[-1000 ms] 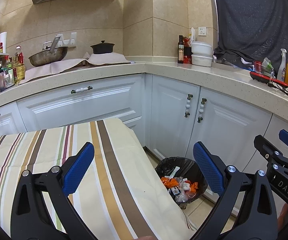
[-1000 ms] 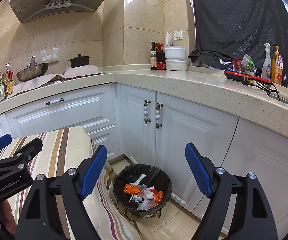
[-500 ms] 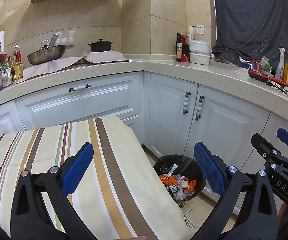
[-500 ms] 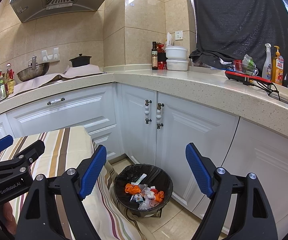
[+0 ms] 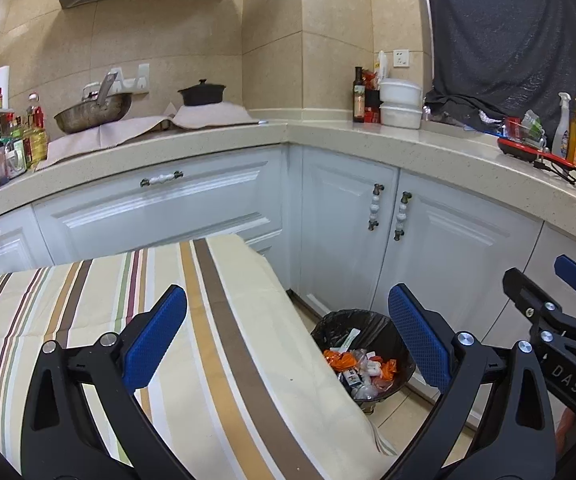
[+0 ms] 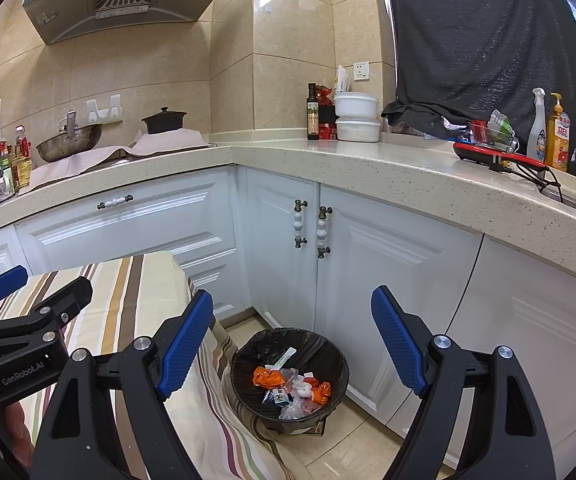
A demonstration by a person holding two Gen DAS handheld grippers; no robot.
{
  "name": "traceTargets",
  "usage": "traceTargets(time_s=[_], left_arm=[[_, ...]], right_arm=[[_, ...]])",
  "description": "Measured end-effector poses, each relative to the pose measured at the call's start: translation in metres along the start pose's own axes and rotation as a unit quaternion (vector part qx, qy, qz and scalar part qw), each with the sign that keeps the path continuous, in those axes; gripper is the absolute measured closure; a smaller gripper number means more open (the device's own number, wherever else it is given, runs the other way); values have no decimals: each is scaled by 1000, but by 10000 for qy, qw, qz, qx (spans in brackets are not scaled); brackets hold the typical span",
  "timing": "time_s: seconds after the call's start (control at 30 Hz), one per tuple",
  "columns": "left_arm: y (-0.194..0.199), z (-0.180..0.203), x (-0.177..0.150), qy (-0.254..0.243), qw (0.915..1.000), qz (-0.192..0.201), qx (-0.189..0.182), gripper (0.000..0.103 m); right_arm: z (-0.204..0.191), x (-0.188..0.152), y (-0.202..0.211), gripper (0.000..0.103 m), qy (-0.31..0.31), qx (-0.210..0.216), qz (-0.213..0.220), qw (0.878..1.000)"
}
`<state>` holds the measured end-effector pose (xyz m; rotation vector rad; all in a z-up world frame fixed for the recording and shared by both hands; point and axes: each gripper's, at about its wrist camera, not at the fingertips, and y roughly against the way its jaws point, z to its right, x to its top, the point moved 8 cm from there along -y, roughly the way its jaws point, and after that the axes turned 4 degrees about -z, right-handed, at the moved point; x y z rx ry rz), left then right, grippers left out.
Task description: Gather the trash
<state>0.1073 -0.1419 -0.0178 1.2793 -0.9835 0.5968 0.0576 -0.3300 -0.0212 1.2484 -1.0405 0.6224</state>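
Black-lined bin (image 6: 289, 376) beside the striped table (image 5: 216, 344) holds wrappers; both grippers' jaws gape empty, so further reaching risks snagging the cloth.

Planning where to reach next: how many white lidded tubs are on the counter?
2: the upper tub is stacked on the lower tub, in the counter corner beside the dark bottle. Others may be hidden behind clutter.

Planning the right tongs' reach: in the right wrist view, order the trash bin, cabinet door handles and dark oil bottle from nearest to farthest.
1. Trash bin, on the floor just below the right tongs.
2. Cabinet door handles, straight ahead, higher up.
3. Dark oil bottle, on the counter's back corner.
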Motion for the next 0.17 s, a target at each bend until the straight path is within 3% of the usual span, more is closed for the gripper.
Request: traceTargets(time_s=[0.17], left_arm=[[-12, -17, -7, 89, 9996, -206, 144, 5]], right_arm=[[-12, -1, -9, 22, 81, 117, -105, 9998]])
